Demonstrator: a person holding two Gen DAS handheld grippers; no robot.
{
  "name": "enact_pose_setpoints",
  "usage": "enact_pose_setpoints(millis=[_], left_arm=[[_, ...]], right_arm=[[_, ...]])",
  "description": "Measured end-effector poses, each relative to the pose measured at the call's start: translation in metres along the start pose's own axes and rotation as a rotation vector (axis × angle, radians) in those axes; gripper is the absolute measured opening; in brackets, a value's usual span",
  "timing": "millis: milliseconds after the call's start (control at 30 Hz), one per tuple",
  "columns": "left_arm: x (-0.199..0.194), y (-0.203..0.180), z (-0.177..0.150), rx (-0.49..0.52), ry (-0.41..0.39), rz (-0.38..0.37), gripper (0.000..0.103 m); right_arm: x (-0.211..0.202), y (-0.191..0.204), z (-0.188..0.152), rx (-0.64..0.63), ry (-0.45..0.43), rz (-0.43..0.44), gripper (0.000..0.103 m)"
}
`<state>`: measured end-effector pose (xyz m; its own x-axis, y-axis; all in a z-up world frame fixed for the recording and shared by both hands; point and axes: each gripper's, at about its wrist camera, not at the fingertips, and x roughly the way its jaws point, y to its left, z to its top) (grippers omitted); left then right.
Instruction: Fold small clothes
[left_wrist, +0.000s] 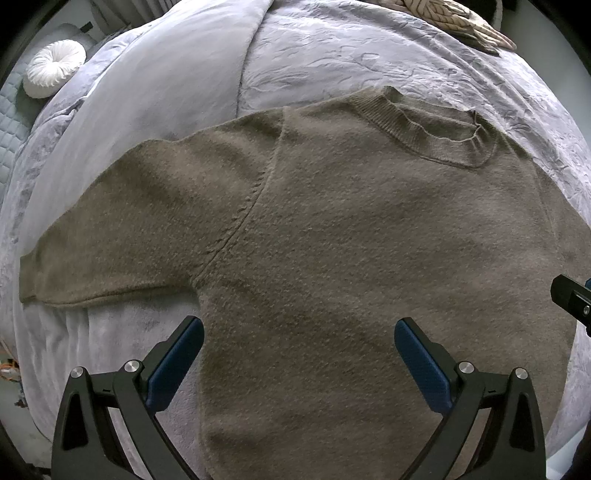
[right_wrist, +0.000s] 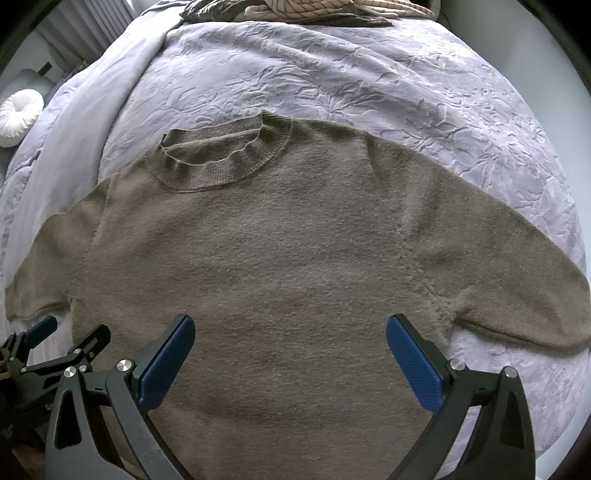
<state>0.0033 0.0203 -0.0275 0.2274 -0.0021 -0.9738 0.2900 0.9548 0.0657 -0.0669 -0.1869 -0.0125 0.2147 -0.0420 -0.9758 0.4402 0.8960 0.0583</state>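
A taupe knit short-sleeved sweater (left_wrist: 332, 240) (right_wrist: 280, 266) lies spread flat, front up, on a lavender bedspread (left_wrist: 332, 55) (right_wrist: 314, 74), its ribbed collar (left_wrist: 424, 129) (right_wrist: 229, 158) at the far side. Both sleeves (left_wrist: 110, 229) (right_wrist: 517, 288) stretch out sideways. My left gripper (left_wrist: 299, 343) hovers open over the sweater's lower left part, near the left armpit. Over the lower middle of the body my right gripper (right_wrist: 290, 339) stands open too. Neither holds anything. A piece of the right gripper (left_wrist: 572, 299) shows at the left view's right edge, and the left gripper (right_wrist: 55, 343) shows at the right view's lower left.
A folded-back smooth duvet strip (left_wrist: 166, 92) runs along the bed's left. A round white pleated cushion (left_wrist: 53, 68) (right_wrist: 18, 114) sits off the bed at far left. A pile of striped and dark clothes (left_wrist: 450, 18) (right_wrist: 314, 9) lies at the bed's far end.
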Motion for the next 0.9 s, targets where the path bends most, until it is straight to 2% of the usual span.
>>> enact_pose_setpoints(millis=[900], left_arm=[[0.0018, 0.0047, 0.0018, 0.007, 0.004, 0.001, 0.103]], right_arm=[[0.002, 0.0024, 0.0004, 0.004, -0.008, 0.017, 0.103]])
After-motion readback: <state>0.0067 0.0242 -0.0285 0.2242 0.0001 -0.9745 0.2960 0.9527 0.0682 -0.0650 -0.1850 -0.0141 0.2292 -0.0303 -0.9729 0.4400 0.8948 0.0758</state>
